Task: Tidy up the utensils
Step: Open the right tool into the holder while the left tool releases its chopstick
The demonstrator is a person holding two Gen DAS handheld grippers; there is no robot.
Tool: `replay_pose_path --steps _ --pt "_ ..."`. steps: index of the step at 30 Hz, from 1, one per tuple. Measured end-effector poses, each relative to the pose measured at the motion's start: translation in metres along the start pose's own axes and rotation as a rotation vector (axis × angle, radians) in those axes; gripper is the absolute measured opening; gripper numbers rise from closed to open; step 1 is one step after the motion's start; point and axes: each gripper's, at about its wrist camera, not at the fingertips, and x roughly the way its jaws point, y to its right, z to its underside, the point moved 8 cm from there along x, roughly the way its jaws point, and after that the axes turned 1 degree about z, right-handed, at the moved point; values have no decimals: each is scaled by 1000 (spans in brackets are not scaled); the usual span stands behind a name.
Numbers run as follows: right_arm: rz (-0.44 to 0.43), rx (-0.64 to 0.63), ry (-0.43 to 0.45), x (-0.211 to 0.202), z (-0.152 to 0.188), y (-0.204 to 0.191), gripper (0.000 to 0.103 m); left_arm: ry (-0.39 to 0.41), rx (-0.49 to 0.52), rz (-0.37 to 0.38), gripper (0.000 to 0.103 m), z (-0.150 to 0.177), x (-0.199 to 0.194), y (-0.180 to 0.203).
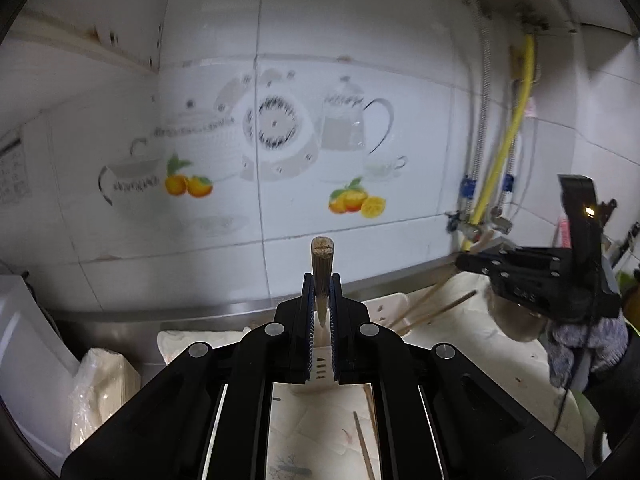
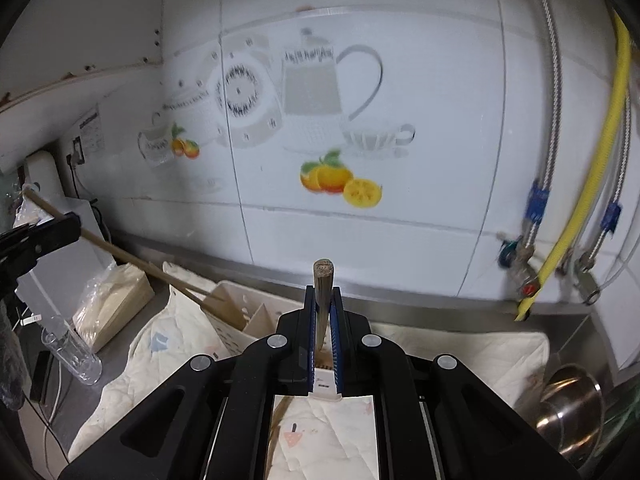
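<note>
My left gripper (image 1: 322, 280) is shut on a wooden chopstick (image 1: 322, 256) whose blunt end sticks up past the fingertips. Under it stands a cream slotted utensil basket (image 1: 386, 304) on a pale cloth (image 1: 460, 344). In the right wrist view this left gripper (image 2: 74, 226) holds the long chopstick (image 2: 132, 260) slanting down into the basket (image 2: 236, 304). My right gripper (image 2: 323, 292) is shut on another wooden chopstick (image 2: 323, 274). It appears at the right of the left wrist view (image 1: 466, 260), above the basket. A loose chopstick (image 1: 364, 448) lies on the cloth.
The tiled wall (image 2: 400, 100) is close ahead, with metal hoses and a yellow pipe (image 2: 596, 168) at the right. A clear glass (image 2: 72, 356) and a bagged package (image 2: 112, 300) sit left of the cloth. A steel bowl (image 2: 572, 412) lies at the right edge.
</note>
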Motion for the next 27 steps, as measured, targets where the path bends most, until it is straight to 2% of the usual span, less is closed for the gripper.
replay_pose_path --steps 8,15,21,23,27 --pt "1 26 -31 25 12 7 7 -97 -55 -12 6 25 54 -14" --pt "8 22 5 15 11 9 10 -153 -95 15 6 42 79 -18" --pt "16 -3 53 -12 13 7 18 -151 -118 9 8 47 72 -22" --pt "10 -7 57 -20 19 3 21 -139 -116 11 12 46 64 -21" --pt "-17 -18 46 -34 43 -10 21 -110 -98 2 14 45 42 -16"
